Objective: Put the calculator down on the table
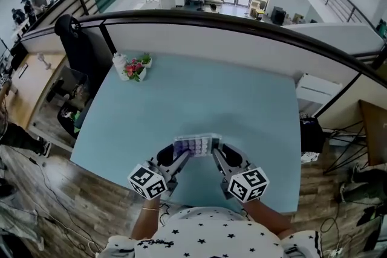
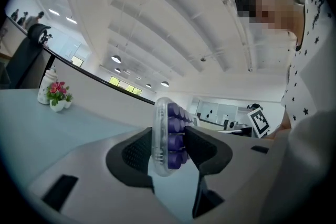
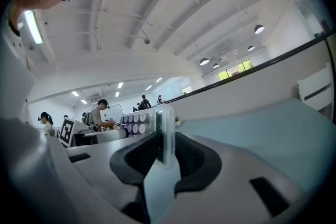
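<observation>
In the head view, the jaws cover both short ends of the calculator (image 1: pixel 196 145), and I cannot tell whether it touches the light-blue table (image 1: pixel 242 99). A small flower pot (image 1: pixel 134 67) stands at the table's upper left, well apart. The calculator sits at lower centre with its long axis running left to right and its purple keys facing up. The left gripper (image 1: pixel 181 160) pinches its left end and the right gripper (image 1: pixel 216 157) its right end.

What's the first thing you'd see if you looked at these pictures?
The clear calculator with purple keys, pinched at its ends by the left claw and the right claw, over the near part of the big light-blue table. Next, the little pot of pink flowers at the table's far left corner.
</observation>
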